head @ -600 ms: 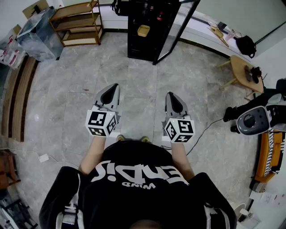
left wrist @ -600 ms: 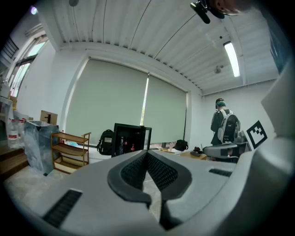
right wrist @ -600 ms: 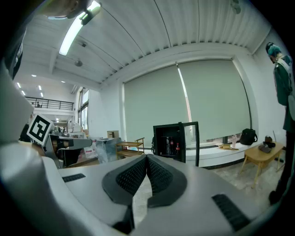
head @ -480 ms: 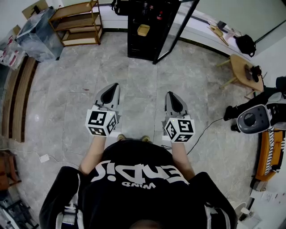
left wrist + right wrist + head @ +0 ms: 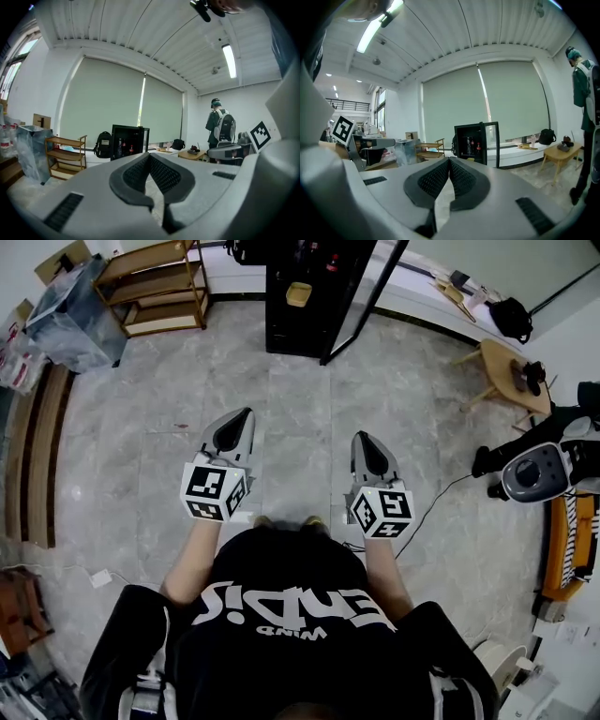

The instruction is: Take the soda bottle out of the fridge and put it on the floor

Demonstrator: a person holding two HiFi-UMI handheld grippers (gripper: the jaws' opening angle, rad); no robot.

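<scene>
- Grey tiled floor (image 5: pixel 300 418) fills the middle of the head view. At top centre stands a black fridge (image 5: pixel 298 296) with its glass door (image 5: pixel 361 296) swung open.
- One soda bottle (image 5: pixel 478 146) among a few stands upright on a shelf inside the fridge, well apart from both tongs.
- Both the left gripper (image 5: pixel 244 416) and the right gripper (image 5: pixel 362 439) are pinched together on nothing, aimed roughly level toward the fridge.
- This looks like the approach. Next, one gripper must get close, spread its jaws and reach through the open doorway.

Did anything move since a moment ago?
Hardly. The head view shifted a little, so the fridge sits slightly higher in the picture. Nothing was grabbed or dropped: the left gripper and right gripper stay shut, empty, side by side, far from the open fridge.
</scene>
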